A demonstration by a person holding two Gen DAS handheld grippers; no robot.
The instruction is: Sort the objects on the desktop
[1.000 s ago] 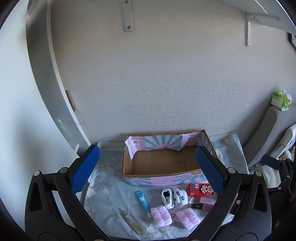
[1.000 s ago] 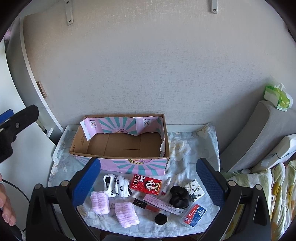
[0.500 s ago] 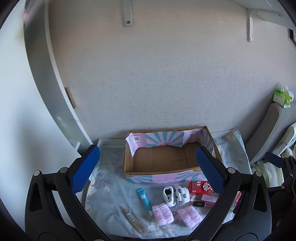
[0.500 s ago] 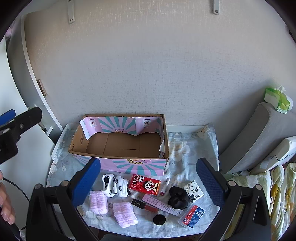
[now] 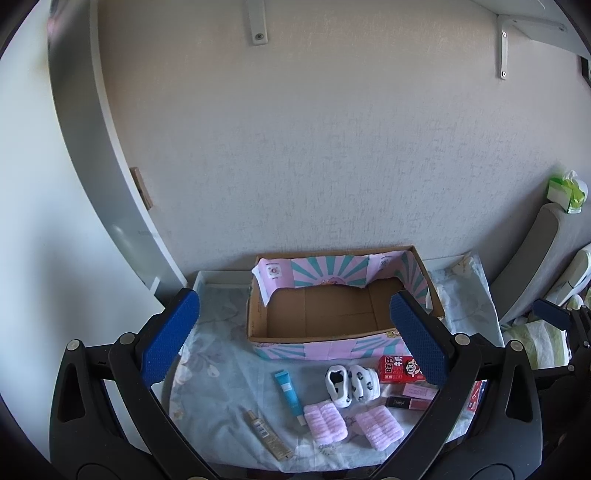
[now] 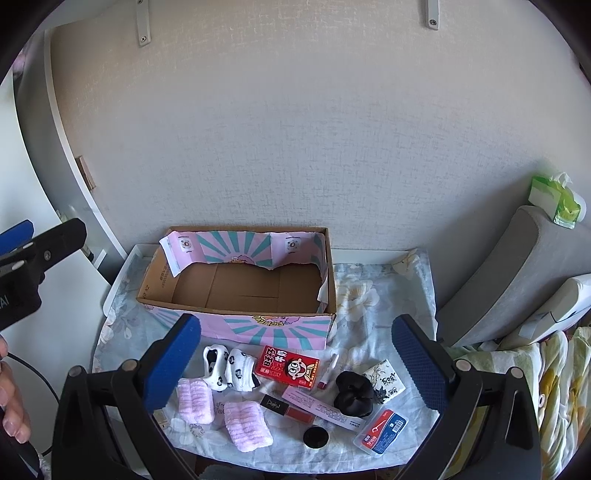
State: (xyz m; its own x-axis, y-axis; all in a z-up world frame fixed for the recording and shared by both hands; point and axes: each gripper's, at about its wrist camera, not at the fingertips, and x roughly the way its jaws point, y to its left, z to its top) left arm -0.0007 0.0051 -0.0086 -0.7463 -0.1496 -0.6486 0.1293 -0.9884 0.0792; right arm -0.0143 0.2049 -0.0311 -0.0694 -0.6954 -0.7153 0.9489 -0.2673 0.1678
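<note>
Left claw (image 5: pixel 295 345) and right claw (image 6: pixel 297 363) are both gaping wide, gripping nothing, hanging above the bench (image 6: pixel 388 295) items, touching none.

A home, and by the look of it a bedroom corner. At twelve o'clock, a plain textured wall (image 6: pixel 295 129) with metal shelf brackets (image 6: pixel 143 22) screwed in high up. At three o'clock, a grey padded headboard (image 6: pixel 517 266) with a pack of tissues (image 6: pixel 554 201) perched on top, and below it floral bedding (image 6: pixel 554 376) bunched up. At six o'clock, a small table under a flowered cloth (image 6: pixel 373 295), strewn with socks (image 6: pixel 227 367), cosmetics and a snack carton (image 6: pixel 287 367), with a cardboard box (image 6: pixel 236 325) lined in pink and teal paper behind them.
</note>
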